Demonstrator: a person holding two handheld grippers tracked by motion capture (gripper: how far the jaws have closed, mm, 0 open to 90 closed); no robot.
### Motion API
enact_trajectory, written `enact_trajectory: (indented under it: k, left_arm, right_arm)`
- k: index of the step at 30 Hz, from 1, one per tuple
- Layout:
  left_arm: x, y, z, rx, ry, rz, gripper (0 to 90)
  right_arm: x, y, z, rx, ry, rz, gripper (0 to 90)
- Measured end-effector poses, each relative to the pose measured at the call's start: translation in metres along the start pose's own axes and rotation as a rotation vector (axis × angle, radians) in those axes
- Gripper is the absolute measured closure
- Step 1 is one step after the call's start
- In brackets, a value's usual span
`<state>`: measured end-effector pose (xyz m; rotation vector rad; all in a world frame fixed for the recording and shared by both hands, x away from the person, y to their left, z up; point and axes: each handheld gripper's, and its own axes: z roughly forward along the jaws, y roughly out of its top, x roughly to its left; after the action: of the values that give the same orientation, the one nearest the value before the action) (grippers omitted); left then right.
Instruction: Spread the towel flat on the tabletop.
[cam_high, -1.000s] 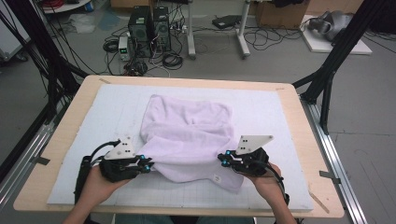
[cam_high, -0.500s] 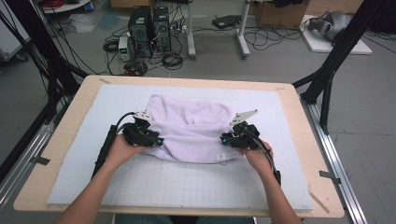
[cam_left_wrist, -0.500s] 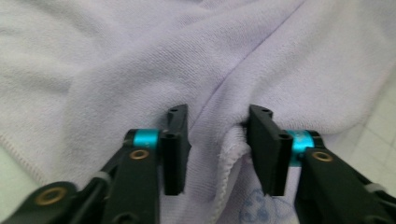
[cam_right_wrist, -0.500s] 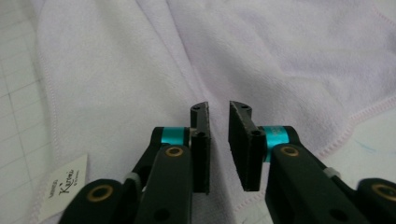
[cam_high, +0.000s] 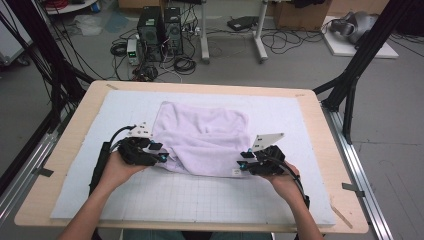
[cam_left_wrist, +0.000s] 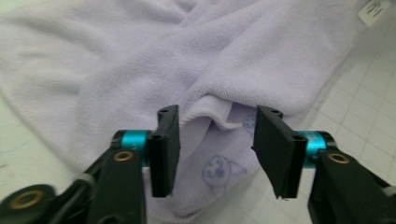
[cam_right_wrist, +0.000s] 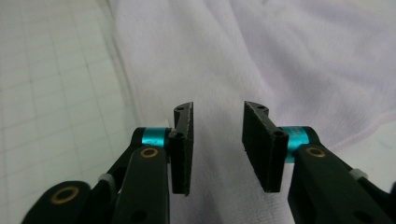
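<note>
1. Tongs first: your left gripper (cam_high: 161, 156) has its jaws parted, having just been opening. In the left gripper view (cam_left_wrist: 217, 151) the folded lip of the towel sits in the gap, but neither pad presses it.
2. Your right gripper (cam_high: 243, 165) is likewise spread and has just been opening. In the right gripper view (cam_right_wrist: 217, 149) cloth lies under and beyond the jaws, with nothing pinched.
3. Both tools sit at the near hem of the lavender towel (cam_high: 202, 137), the left at about 8 o'clock of the cloth and the right at about 4 o'clock.
4. That towel lies near the middle of the white gridded mat (cam_high: 200, 200), doubled over, its top layer rumpled with a crease running toward 2 o'clock. A small white label (cam_high: 235, 172) shows at the near edge, just beside your right tool.
5. The mat covers the wooden table (cam_high: 60, 165); computer towers (cam_high: 160, 25) stand on the floor at 12 o'clock, well apart.
6. By my reading, you are at the release that ends a fold.
7. Next, draw both tools back toward 6 o'clock without snagging the hem, then pick fresh corners for another fold or smooth the wrinkles.
</note>
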<state>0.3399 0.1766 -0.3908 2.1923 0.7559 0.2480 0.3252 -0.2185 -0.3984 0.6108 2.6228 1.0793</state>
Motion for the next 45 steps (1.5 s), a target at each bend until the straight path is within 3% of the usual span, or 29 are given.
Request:
enact_trajectory:
  k: [3, 8, 11, 13, 17, 22, 27, 29, 32, 36, 38, 39, 42, 45]
  left_arm:
    - [0.005, 0.0, 0.016, 0.021, -0.01, -0.026, 51.3]
    - [0.011, -0.003, 0.033, 0.049, 0.012, -0.022, 70.6]
    - [0.012, -0.005, 0.031, 0.037, 0.007, -0.015, 85.4]
    - [0.009, -0.005, 0.026, 0.032, 0.005, -0.006, 86.8]
    - [0.005, -0.004, 0.012, -0.004, -0.003, 0.004, 87.6]
    - [-0.005, -0.005, -0.009, -0.042, -0.001, 0.029, 87.8]
    - [-0.021, -0.011, -0.033, -0.103, -0.016, 0.027, 87.8]
    - [-0.028, -0.02, -0.045, -0.11, -0.001, 0.04, 87.8]
    - [-0.036, -0.036, -0.061, -0.132, 0.06, 0.059, 87.8]
    - [-0.048, -0.05, -0.081, -0.155, 0.032, 0.058, 87.8]
    - [-0.049, -0.053, -0.09, -0.172, -0.005, 0.054, 87.0]
    - [-0.046, -0.053, -0.092, -0.174, -0.022, 0.047, 82.6]
    - [-0.038, -0.051, -0.083, -0.153, -0.013, 0.006, 55.1]
    - [-0.035, -0.053, -0.063, -0.124, -0.021, 0.004, 51.9]
  right_arm:
    - [-0.006, -0.008, 0.012, 0.018, 0.024, 0.033, 61.1]
    - [-0.011, -0.013, 0.026, 0.035, 0.034, 0.062, 67.4]
    - [-0.011, -0.014, 0.029, 0.037, 0.028, 0.059, 77.4]
    - [-0.01, -0.014, 0.028, 0.039, 0.034, 0.054, 84.6]
    - [-0.007, -0.012, 0.019, 0.014, 0.041, 0.045, 86.0]
    - [0.004, -0.008, 0.003, -0.022, 0.051, 0.027, 86.0]
    - [0.017, -0.003, -0.015, -0.066, 0.053, 0.002, 86.2]
    - [0.023, -0.002, -0.024, -0.087, 0.055, -0.011, 86.4]
    - [0.034, -0.002, -0.036, -0.097, 0.065, -0.02, 87.1]
    - [0.047, -0.007, -0.048, -0.117, 0.13, -0.016, 87.4]
    - [0.053, -0.008, -0.057, -0.168, 0.201, -0.019, 84.3]
    - [0.055, -0.008, -0.06, -0.187, 0.204, -0.023, 76.1]
    - [0.05, -0.006, -0.058, -0.172, 0.167, -0.014, 70.1]
    - [0.042, -0.005, -0.041, -0.115, 0.138, -0.01, 65.0]
